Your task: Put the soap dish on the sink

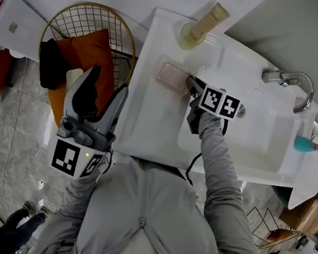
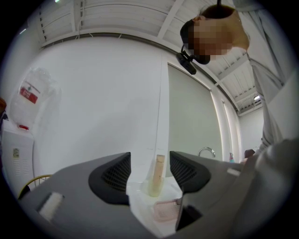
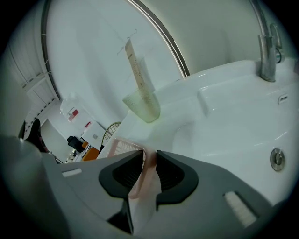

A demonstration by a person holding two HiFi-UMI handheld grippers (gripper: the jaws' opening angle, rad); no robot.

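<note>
The pink ridged soap dish (image 1: 172, 76) lies on the flat left ledge of the white sink (image 1: 147, 127), beside the basin. My right gripper (image 1: 190, 85) is shut on the soap dish's near edge; in the right gripper view the pink rim (image 3: 145, 175) sits pinched between the two dark pads. The dish also shows small in the left gripper view (image 2: 164, 210). My left gripper (image 1: 100, 99) hangs open over the wire basket, left of the sink, holding nothing.
A tall beige bottle in a pale green cup (image 1: 200, 28) stands at the sink's back left. The chrome tap (image 1: 291, 83) and a teal item (image 1: 307, 144) are at the right. A gold wire basket (image 1: 65, 22) with orange and black cloth stands at left.
</note>
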